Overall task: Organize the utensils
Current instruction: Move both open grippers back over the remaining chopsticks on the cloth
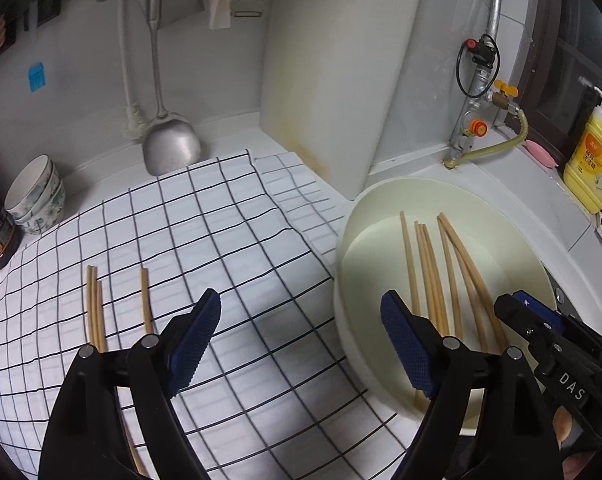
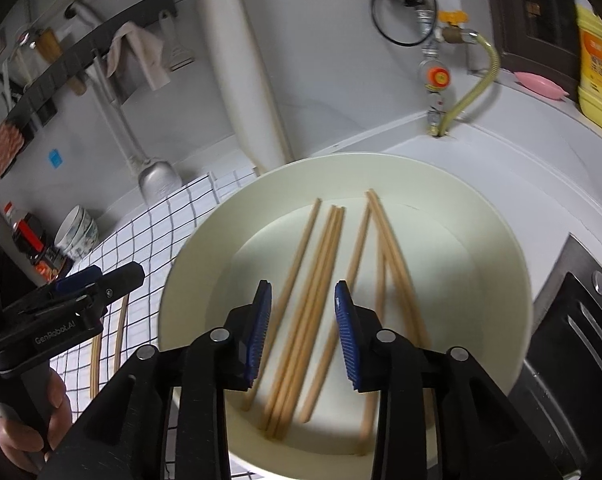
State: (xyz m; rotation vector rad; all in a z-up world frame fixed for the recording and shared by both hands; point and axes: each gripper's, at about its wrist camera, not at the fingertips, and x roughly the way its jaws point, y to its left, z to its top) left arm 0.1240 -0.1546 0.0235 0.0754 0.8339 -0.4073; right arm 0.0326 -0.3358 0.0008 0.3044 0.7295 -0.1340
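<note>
Hovering your right gripper [image 2: 303, 334], jaws parted and empty, over the chopsticks [image 2: 321, 280] in the basin [image 2: 189, 264], you keep the left gripper [image 1: 301, 344] wide and empty above the cloth [image 1: 241, 240] where sorted chopsticks [image 1: 95, 308] lie.

The left gripper [image 1: 301, 344] is held angled downward with jaws spread wide, nothing pinched between the blue pads. The right gripper [image 2: 303, 332] is tilted downward, jaws parted, nothing clamped. The left gripper's handle is gripped by a hand [image 2: 41, 416].
</note>
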